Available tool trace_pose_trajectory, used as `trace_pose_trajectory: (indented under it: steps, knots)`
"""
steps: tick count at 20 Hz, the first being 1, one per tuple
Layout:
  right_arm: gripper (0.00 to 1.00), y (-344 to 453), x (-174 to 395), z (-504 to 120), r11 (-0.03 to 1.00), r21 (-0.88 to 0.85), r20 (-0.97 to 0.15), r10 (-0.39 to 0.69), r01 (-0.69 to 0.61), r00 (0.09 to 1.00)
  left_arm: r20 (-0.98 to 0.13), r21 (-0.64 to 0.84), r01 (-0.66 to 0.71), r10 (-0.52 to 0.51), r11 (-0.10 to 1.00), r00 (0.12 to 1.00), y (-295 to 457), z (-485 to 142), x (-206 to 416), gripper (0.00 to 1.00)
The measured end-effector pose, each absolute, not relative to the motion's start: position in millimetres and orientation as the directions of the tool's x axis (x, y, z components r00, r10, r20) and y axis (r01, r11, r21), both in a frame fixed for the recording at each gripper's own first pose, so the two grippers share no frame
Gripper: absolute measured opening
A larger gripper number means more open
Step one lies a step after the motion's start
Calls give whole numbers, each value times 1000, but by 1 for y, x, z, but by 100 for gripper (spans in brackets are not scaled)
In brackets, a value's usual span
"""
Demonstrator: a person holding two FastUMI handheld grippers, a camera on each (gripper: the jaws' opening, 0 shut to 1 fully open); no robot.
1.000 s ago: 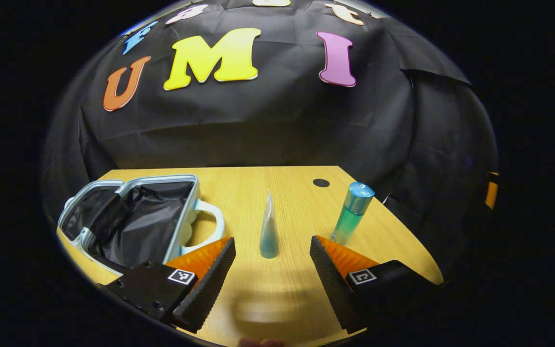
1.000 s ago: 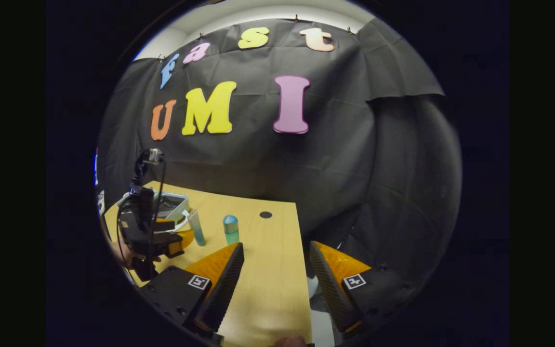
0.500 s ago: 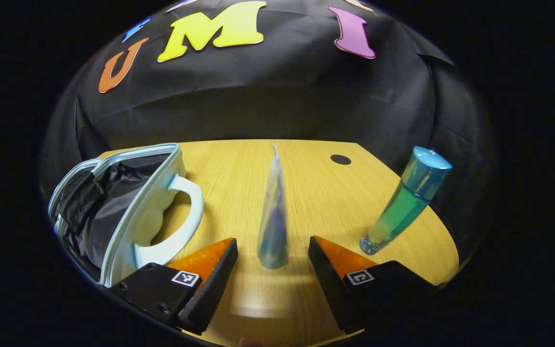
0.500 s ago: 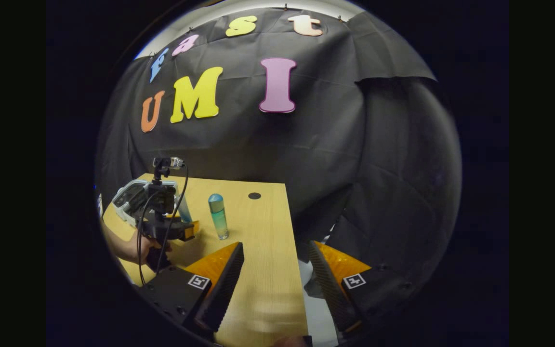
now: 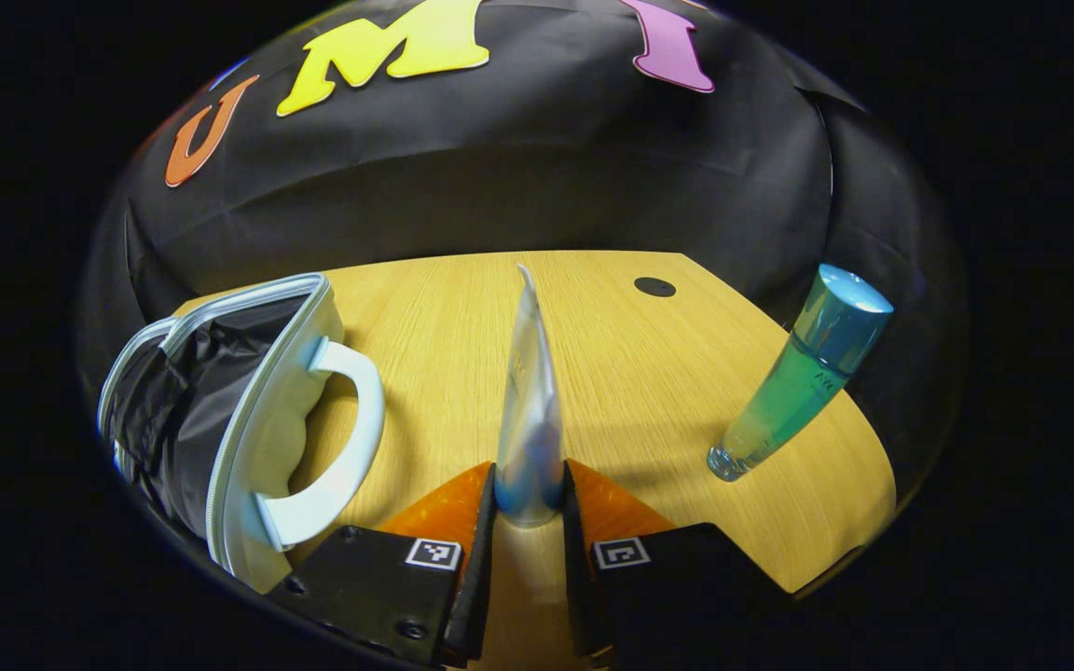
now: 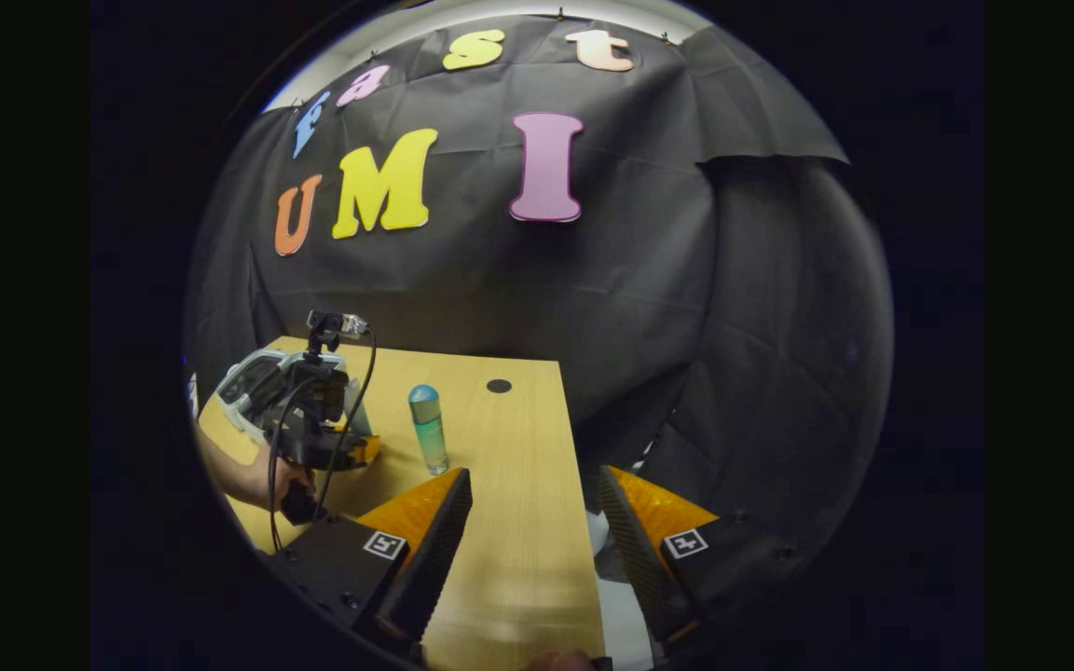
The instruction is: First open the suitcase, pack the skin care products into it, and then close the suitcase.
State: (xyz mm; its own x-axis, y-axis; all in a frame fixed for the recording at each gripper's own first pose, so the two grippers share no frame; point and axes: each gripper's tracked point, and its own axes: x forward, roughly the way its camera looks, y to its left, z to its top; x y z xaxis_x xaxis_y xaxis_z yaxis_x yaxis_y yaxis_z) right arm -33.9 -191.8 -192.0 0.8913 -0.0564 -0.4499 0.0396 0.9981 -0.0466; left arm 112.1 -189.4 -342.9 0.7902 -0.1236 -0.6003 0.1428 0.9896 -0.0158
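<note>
In the left gripper view, the left gripper (image 5: 530, 503) is pinching the cap end of a pale, translucent tube (image 5: 530, 410), both fingers pressing against its lower sides. The tube is standing upright on its cap on the desk (image 5: 649, 373), its body tapering to a flat crimped tip at the top, with a bluish tint showing near the bottom. To its right, well apart, a bottle (image 5: 803, 373) of green liquid with a blue cap is standing on the desk, appearing tilted by the lens. To the left, the suitcase (image 5: 248, 410) is lying open, a small pale-blue case with a curved handle (image 5: 351, 429) facing the tube; its dark fabric lining (image 5: 173, 401) is showing inside, and I cannot make out any products within it.

In the right gripper view, the right gripper (image 6: 532, 522) is hovering with its fingers spread wide over the near edge of the desk (image 6: 509, 466), holding nothing. Farther off, a hand (image 6: 253, 475) is gripping the left gripper's handle beside the suitcase (image 6: 253, 382), and the bottle (image 6: 428, 429) is standing just to the right of it.
</note>
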Motion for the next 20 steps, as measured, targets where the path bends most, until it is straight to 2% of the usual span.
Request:
trace_pose_trajectory:
  steps: [2, 3, 4, 5, 6, 8, 10, 17, 20]
  knots:
    - [81, -183, -29, -198, 999, -42, -454, -37, 20, 890, -596, -51, 166, -163, 985, 786, -189, -322, 98, 36]
    - [83, -176, -25, -202, 999, -31, -457, -22, 9, 889, -588, -70, 175, -183, 982, 788, -188, -307, 90, 43]
    - [81, -167, -21, -208, 1000, -14, -465, -1, -6, 886, -585, -86, 182, -198, 979, 787, -185, -291, 79, 35]
    - [81, -156, -15, -214, 1000, 7, -471, 23, -22, 882, -578, -102, 187, -211, 977, 788, -181, -274, 66, 42]
    - [81, -146, -9, -221, 999, 25, -474, 42, -35, 879, -575, -115, 186, -218, 976, 788, -176, -258, 53, 35]
    - [84, -125, 8, -233, 997, 50, -476, 82, -66, 875, -572, -122, 175, -213, 977, 792, -161, -229, 29, 35]
    - [82, -106, 29, -251, 994, 61, -481, 108, -90, 870, -567, -125, 155, -199, 980, 799, -141, -207, 6, 35]
    - [82, -76, 103, -311, 991, 103, -530, 124, -81, 839, -583, -76, -29, -21, 997, 812, -51, -168, -50, 35]
    - [82, -68, 122, -336, 994, 65, -571, 113, -93, 813, -595, -46, -108, 59, 993, 802, -12, -165, -70, 35]
